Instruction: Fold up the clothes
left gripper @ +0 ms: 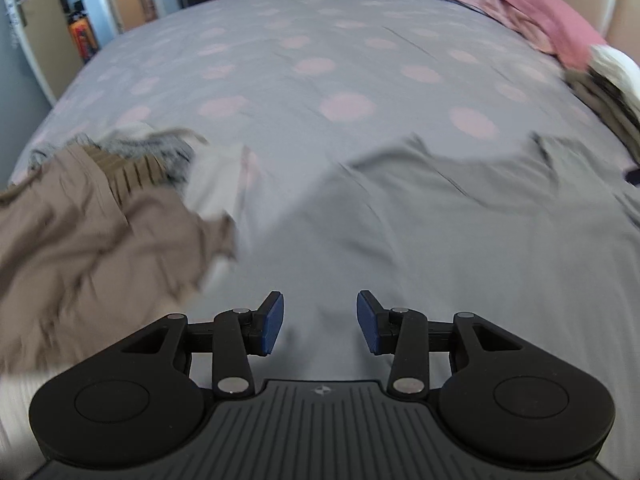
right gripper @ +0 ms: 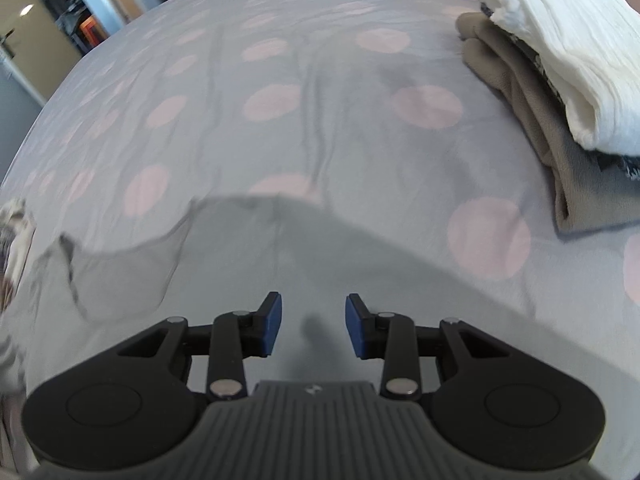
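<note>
Grippers level above grey garment [right gripper: 280,248].

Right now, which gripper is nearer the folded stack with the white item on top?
Right. The right gripper has the folded stack close ahead on its right; from the left gripper it sits far off at the bed's right edge.

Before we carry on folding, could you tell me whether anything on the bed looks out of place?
Nothing stands out. The grey garment lies spread on the bedspread, loose clothes are heaped at left, and folded ones are stacked at right.
</note>
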`<state>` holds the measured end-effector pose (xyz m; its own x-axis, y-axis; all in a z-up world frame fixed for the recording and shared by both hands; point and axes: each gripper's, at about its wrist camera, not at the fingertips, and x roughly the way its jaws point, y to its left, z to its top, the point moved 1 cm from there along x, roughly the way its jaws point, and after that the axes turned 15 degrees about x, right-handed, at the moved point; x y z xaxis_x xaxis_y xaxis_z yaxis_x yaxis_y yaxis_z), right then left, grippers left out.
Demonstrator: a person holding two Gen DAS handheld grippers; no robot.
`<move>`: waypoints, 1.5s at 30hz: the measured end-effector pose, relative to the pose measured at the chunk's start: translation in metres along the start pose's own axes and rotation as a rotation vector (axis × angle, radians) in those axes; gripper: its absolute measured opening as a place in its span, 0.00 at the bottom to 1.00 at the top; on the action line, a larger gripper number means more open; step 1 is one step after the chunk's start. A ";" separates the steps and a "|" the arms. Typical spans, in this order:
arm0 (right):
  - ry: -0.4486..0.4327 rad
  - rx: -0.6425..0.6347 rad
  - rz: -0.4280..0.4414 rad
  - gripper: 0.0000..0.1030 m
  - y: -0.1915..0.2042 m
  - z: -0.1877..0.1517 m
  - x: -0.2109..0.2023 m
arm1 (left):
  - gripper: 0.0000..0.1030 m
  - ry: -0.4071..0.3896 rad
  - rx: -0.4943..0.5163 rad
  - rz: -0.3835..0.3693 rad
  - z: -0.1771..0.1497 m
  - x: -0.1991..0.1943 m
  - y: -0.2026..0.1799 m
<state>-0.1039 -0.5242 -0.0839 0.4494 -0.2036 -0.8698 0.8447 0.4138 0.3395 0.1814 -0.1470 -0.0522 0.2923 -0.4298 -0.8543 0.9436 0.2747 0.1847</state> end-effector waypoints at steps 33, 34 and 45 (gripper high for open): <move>0.363 -0.311 -0.076 0.37 -0.076 -0.282 -0.117 | 0.37 0.307 0.167 -0.298 -0.178 -0.091 -0.151; 0.370 -0.319 -0.086 0.37 -0.078 -0.286 -0.118 | 0.38 0.319 0.165 -0.308 -0.180 -0.090 -0.153; 0.431 -0.373 -0.172 0.37 -0.090 -0.310 -0.101 | 0.39 0.427 0.243 -0.327 -0.195 -0.068 -0.176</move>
<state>-0.3154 -0.2658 -0.1379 0.0911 0.0513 -0.9945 0.7007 0.7063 0.1006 -0.0348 0.0021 -0.1212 -0.0604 -0.0606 -0.9963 0.9975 -0.0403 -0.0581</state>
